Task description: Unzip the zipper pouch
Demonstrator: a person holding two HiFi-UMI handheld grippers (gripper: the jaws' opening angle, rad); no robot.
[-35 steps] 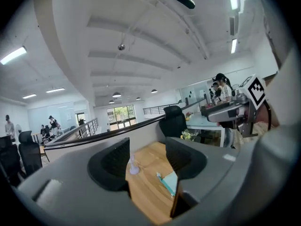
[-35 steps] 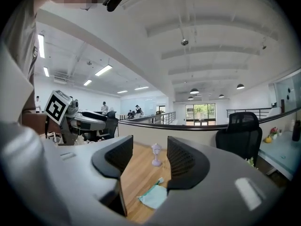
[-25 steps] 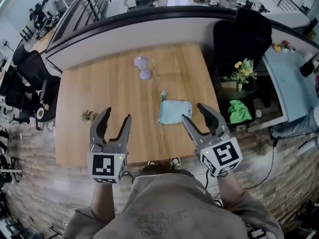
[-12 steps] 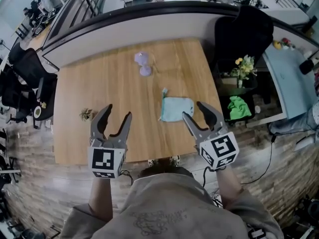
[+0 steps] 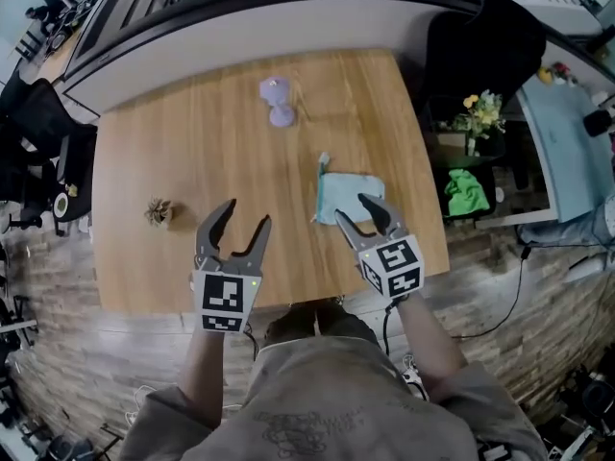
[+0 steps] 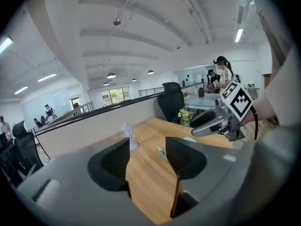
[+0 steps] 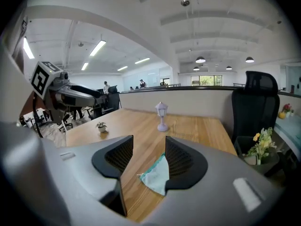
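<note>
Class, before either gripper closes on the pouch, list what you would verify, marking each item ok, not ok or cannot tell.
1. Right gripper jaws apart, empty: ok.
2. Left gripper jaws apart, empty: ok.
3. Pouch lying flat on the table: ok.
4. Pouch corner in line with the right gripper's jaws: ok.
5. Left gripper beside the pouch: not ok, it is off to the left over bare wood.
6. Zipper pull at the shut end: cannot tell.
</note>
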